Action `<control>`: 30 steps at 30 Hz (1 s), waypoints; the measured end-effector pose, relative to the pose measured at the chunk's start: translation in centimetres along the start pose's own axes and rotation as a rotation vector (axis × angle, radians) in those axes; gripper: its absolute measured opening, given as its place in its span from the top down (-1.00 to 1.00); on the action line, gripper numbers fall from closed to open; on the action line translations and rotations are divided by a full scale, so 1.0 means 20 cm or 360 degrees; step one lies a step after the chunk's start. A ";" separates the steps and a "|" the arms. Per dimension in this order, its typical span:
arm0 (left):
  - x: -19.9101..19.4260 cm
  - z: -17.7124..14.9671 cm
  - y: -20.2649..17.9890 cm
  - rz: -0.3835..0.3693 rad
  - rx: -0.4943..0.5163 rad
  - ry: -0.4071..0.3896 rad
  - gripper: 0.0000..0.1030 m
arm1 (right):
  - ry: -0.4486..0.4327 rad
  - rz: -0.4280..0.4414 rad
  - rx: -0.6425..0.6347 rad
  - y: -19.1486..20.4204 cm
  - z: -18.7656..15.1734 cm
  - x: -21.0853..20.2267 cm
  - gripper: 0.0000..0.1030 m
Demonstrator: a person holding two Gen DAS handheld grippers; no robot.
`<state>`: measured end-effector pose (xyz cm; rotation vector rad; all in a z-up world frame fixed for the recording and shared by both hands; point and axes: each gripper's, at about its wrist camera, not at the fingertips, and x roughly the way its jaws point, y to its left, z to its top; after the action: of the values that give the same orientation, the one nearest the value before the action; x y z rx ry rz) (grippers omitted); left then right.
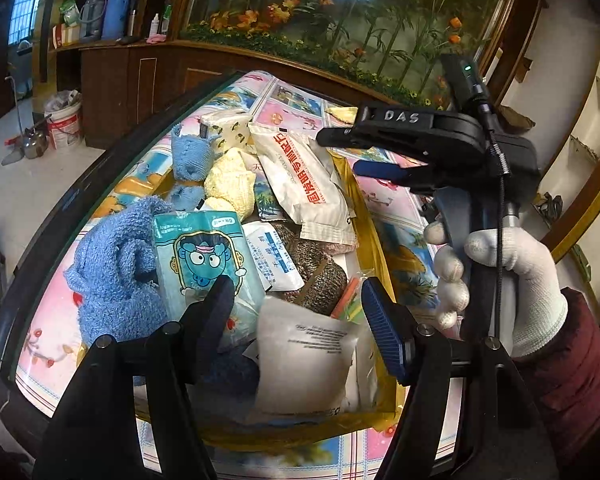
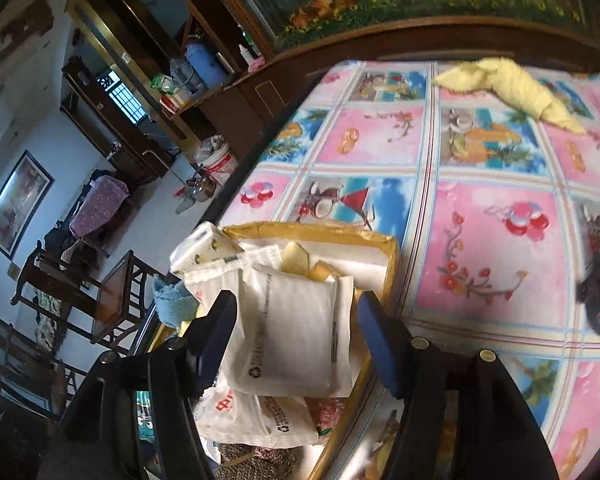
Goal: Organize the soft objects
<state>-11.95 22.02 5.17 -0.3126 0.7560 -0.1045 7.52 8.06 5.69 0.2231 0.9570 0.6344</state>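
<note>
Both tongs stand about half open, gripping nothing: left tongs [image 1: 298, 304] above a white packet [image 1: 304, 360], right tongs [image 2: 298, 312] over the box's [image 2: 392, 264] white pouch [image 2: 288, 320].

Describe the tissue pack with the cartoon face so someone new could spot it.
Start at the yellow-edged box on the patterned table. At its left side, beside the fluffy blue towel, lies the teal tissue pack. Only it bears a round blue cartoon face with big eyes.
</note>
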 end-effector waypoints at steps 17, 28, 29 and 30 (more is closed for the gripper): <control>-0.32 -0.04 -0.20 0.0455 0.0167 -0.0494 -0.30 | -0.0118 0.0104 -0.0149 0.10 -0.24 -0.32 -0.23; -0.30 -0.09 -0.31 0.0551 0.0167 -0.0430 -1.00 | -0.0244 -0.0060 -0.0174 0.01 -0.58 -0.57 -0.34; -0.30 -0.10 -0.32 0.0610 0.0168 -0.0455 -1.00 | -0.0254 -0.0090 -0.0198 0.01 -0.61 -0.58 -0.34; -0.30 -0.12 -0.34 0.0639 0.0165 -0.0473 -1.00 | -0.0269 -0.0119 -0.0224 0.02 -0.63 -0.59 -0.34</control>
<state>-17.80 16.31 9.61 -0.0699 0.5037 0.2765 -7.88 0.13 6.79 0.1134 0.7519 0.6016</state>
